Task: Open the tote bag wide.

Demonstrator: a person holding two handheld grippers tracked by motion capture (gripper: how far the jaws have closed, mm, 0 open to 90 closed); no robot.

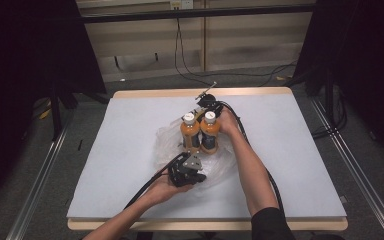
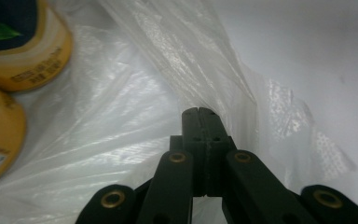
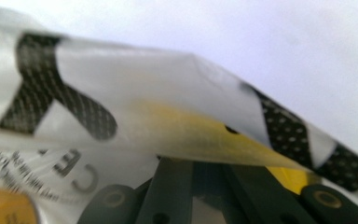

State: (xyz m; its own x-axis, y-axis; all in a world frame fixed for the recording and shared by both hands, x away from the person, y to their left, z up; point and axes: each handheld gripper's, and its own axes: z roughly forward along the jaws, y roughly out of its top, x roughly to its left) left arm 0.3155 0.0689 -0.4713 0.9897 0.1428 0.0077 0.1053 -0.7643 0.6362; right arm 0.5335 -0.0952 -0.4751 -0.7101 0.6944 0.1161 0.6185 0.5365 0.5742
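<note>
Both tongs pinch the plastic bag [image 1: 172, 137]: left tongs [image 2: 199, 112] its near edge; right tongs [image 1: 206, 100] beyond the bottles [image 1: 200, 131]; presumably spreading the mouth.

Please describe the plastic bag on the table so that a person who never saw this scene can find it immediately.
On the pale grey table top, look near the middle, where two orange bottles with white caps stand side by side. The thin, see-through plastic bag lies crumpled around their bases. It is the one soft, wrinkled, glossy thing there; the bottles are rigid and upright.
</note>
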